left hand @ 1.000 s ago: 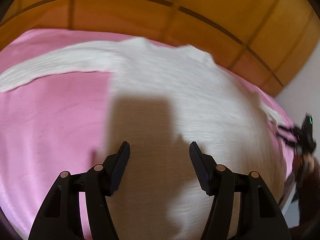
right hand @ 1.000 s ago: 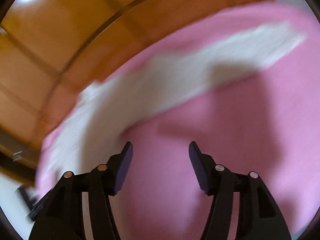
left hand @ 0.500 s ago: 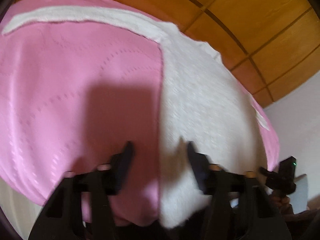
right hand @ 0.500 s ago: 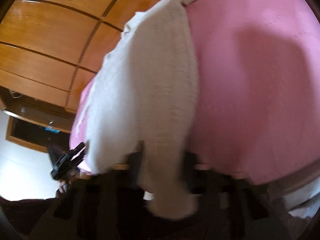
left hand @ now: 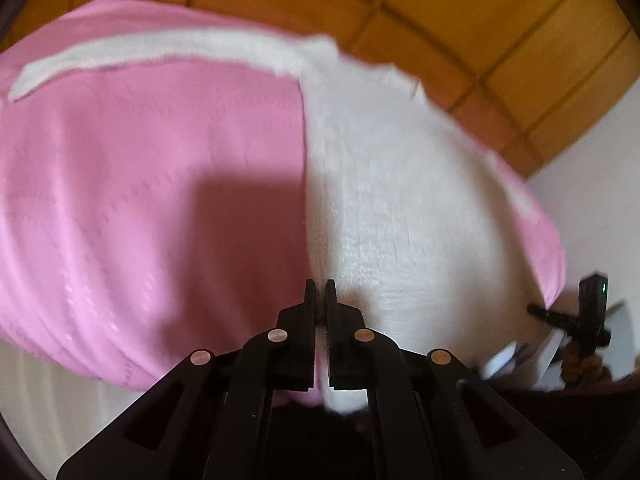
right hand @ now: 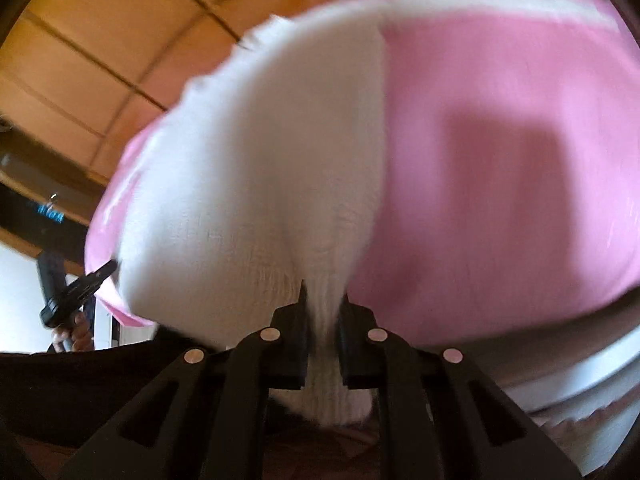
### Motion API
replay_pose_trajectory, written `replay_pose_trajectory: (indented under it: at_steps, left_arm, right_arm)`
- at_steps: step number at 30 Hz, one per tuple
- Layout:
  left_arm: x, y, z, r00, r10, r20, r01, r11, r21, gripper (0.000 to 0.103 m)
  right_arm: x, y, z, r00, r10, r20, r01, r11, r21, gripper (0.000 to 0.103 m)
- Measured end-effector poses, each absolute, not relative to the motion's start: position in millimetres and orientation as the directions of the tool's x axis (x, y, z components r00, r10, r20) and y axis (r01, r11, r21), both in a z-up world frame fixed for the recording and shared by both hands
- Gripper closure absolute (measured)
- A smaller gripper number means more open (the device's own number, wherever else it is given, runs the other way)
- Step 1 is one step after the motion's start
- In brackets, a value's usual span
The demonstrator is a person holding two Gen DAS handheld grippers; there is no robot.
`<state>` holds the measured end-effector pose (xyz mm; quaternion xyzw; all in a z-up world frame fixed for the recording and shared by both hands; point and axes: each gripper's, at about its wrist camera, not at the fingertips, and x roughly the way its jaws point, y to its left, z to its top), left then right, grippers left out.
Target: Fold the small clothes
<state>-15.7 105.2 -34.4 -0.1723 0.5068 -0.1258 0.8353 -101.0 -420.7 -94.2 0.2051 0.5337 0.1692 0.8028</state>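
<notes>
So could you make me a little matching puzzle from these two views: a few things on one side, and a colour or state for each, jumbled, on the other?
Things:
1. sweater
2. bed cover
3. wall panels
4. left gripper

Colours or states:
A. pink, spread under the garment
B. black, shut on the hem at the garment's near corner
C. white and fluffy, one sleeve stretched out sideways
D. orange-brown wood with dark seams

Pairs: 1-C, 2-A, 3-D, 4-B

The right gripper likewise pinches the sweater's hem at the other near corner.
</notes>
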Motion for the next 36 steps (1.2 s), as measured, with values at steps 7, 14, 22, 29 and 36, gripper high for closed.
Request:
replay_pose_trajectory:
  at_steps: [7,14,22,29,36]
  left_arm:
    - [4,106,0,0.583,-0.303,-0.754,-0.015,0.924,-0.383,0.042]
    - [47,62,3,0.596,-0.306,-0.743,0.042,0.935,-0.352,0.039]
    - [75,14,-26,0.515,-0.283,-0.809,0.100,0.957,-0.271,0.039]
    - [78,5,-40,0.495,-0.240,-0.835,0.099,0.970,-0.221,0.028]
    - [81,-4,-46,0.486,-0.226,-0.844,0.125,0.974,-0.189,0.021]
  right_arm:
    - [-88,-458,-71,0.466,0.497,-0.732,-0.034,0.837,0.547,0.051]
    - [-19,-563,-74,0.652,0.295,-0.698,0.294,0.750,0.592,0.055]
    - [74,-660,-96,0.727,0.130,-0.674,0.526,0.525,0.669,0.059]
    - [128,-713,-98,0.716,0.077,-0.693,0.578,0.492,0.652,0.066]
    - [146,-725,-80,0.565,-0.153,-0.811,0.703,0.604,0.376,0.099]
